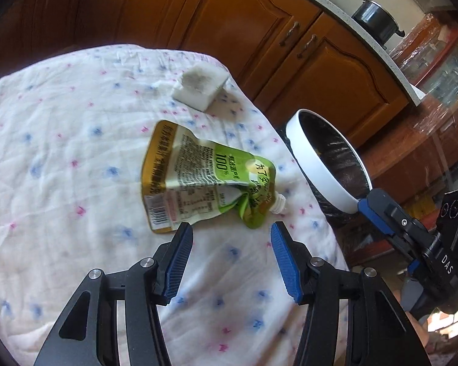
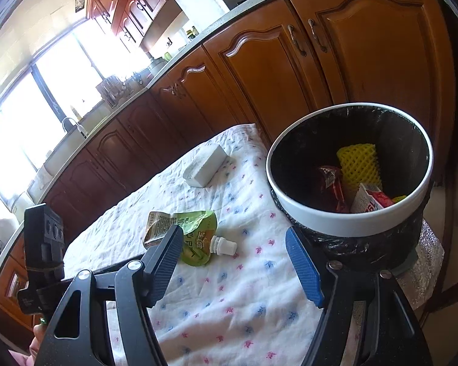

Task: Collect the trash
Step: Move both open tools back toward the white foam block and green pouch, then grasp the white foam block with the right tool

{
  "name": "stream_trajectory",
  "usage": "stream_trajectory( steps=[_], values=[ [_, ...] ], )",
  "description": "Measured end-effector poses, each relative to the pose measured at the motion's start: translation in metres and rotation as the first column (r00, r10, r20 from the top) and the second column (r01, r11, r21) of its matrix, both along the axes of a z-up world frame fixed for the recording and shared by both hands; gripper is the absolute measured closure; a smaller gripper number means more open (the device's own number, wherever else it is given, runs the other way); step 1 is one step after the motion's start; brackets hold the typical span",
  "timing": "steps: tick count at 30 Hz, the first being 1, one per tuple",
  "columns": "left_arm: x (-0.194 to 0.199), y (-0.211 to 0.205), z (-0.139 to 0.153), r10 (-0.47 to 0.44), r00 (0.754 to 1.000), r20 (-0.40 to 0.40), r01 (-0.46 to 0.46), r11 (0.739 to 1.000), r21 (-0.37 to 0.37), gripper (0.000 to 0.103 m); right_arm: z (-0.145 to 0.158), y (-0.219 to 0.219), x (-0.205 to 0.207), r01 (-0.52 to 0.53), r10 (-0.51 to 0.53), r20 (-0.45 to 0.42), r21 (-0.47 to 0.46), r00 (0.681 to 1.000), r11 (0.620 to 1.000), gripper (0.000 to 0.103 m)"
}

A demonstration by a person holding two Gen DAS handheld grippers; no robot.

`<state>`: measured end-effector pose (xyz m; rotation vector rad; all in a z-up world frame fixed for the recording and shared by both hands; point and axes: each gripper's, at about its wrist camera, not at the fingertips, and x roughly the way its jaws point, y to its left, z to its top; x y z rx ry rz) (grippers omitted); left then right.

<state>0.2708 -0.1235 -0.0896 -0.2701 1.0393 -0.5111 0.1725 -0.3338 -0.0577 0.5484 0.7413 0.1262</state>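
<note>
A crumpled green and gold drink pouch (image 1: 201, 180) with a white spout lies on the flowered cloth. My left gripper (image 1: 231, 231) is open and empty, just short of the pouch. The pouch also shows in the right wrist view (image 2: 195, 231). My right gripper (image 2: 232, 242) is open and empty, above the cloth, with the pouch's spout between its fingers. A white-rimmed trash bin (image 2: 351, 216) with a black liner stands at the table's right edge, holding a yellow foam net (image 2: 358, 164) and red wrappers (image 2: 332, 187). In the left wrist view the bin (image 1: 317, 167) is right of the pouch.
A white foam block (image 1: 200, 87) lies on the cloth beyond the pouch, also in the right wrist view (image 2: 204, 166). Wooden cabinets (image 2: 274, 70) run behind the table. The right gripper's body (image 1: 412, 238) shows at the right of the left wrist view.
</note>
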Motion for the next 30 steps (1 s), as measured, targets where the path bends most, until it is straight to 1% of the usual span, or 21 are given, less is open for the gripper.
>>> stream_trajectory(
  steps=[1, 2, 3, 5, 7, 9, 11, 13, 15, 17, 21, 22, 23, 24, 25, 26, 30],
  values=[
    [0.003, -0.003, -0.001, -0.003, 1.0, -0.005, 0.003, 1.0, -0.004, 0.048, 0.001, -0.002, 0.001, 0.004, -0.004, 0.003, -0.003, 1.0, 1.0, 0.032],
    [0.007, -0.007, -0.003, -0.006, 1.0, -0.004, 0.006, 1.0, 0.001, 0.043, 0.002, -0.004, 0.002, 0.009, -0.009, 0.004, -0.006, 1.0, 1.0, 0.032],
    [0.011, -0.011, -0.004, -0.009, 1.0, -0.003, 0.009, 1.0, 0.015, 0.041, 0.003, -0.005, 0.003, 0.01, -0.01, 0.006, -0.007, 1.0, 1.0, 0.032],
    [0.017, -0.014, -0.006, 0.013, 1.0, 0.011, -0.014, 0.998, 0.06, 0.041, 0.003, -0.007, 0.009, 0.005, -0.005, 0.007, -0.006, 1.0, 1.0, 0.03],
    [0.021, -0.005, -0.004, 0.062, 0.997, 0.041, -0.066, 0.993, 0.1, 0.041, 0.002, -0.006, 0.017, -0.014, 0.014, 0.008, -0.011, 1.0, 1.0, 0.032],
    [0.025, 0.011, -0.004, 0.122, 0.991, 0.055, -0.127, 0.985, 0.116, 0.038, -0.001, -0.002, 0.028, -0.052, 0.052, -0.001, -0.006, 0.999, 0.999, 0.038],
    [0.031, 0.032, -0.004, 0.186, 0.981, 0.059, -0.192, 0.972, 0.134, 0.036, -0.006, 0.005, 0.039, -0.083, 0.083, -0.02, -0.02, 0.996, 0.996, 0.058],
    [0.034, 0.052, -0.003, 0.238, 0.97, 0.056, -0.244, 0.961, 0.133, 0.036, -0.012, 0.014, 0.05, -0.114, 0.112, -0.041, -0.042, 0.993, 0.993, 0.068],
    [0.034, 0.069, 0.0, 0.265, 0.963, 0.045, -0.268, 0.958, 0.1, 0.036, -0.015, 0.021, 0.06, -0.139, 0.137, -0.05, -0.046, 0.989, 0.989, 0.069],
    [0.032, 0.074, 0.004, 0.264, 0.963, 0.049, -0.267, 0.96, 0.084, 0.036, -0.017, 0.027, 0.071, -0.16, 0.158, -0.05, -0.032, 0.986, 0.987, 0.066],
    [0.015, 0.073, 0.014, 0.256, 0.963, 0.081, -0.262, 0.962, 0.08, 0.036, -0.014, 0.034, 0.103, -0.164, 0.163, -0.055, -0.005, 0.985, 0.986, 0.064],
    [0.013, 0.074, 0.015, 0.254, 0.963, 0.086, -0.261, 0.962, 0.08, 0.035, -0.013, 0.037, 0.112, -0.167, 0.167, -0.057, 0.004, 0.984, 0.986, 0.059],
    [0.01, 0.075, 0.016, 0.249, 0.965, 0.087, -0.256, 0.963, 0.082, 0.035, -0.012, 0.04, 0.121, -0.171, 0.171, -0.06, 0.011, 0.983, 0.985, 0.049],
    [0.008, 0.077, 0.016, 0.241, 0.967, 0.086, -0.248, 0.965, 0.086, 0.035, -0.011, 0.045, 0.131, -0.175, 0.176, -0.064, 0.018, 0.982, 0.984, 0.043],
    [0.007, 0.077, 0.014, 0.23, 0.97, 0.083, -0.238, 0.967, 0.091, 0.035, -0.012, 0.049, 0.141, -0.176, 0.177, -0.069, 0.024, 0.982, 0.984, 0.032],
    [0.006, 0.076, 0.013, 0.215, 0.973, 0.08, -0.223, 0.97, 0.098, 0.035, -0.012, 0.053, 0.152, -0.172, 0.173, -0.076, 0.027, 0.982, 0.985, 0.029],
    [0.008, 0.069, 0.013, 0.112, 0.99, 0.089, -0.124, 0.981, 0.148, 0.035, -0.024, 0.072, 0.195, -0.157, 0.158, -0.147, 0.014, 0.977, 0.987, 0.027]
  ],
)
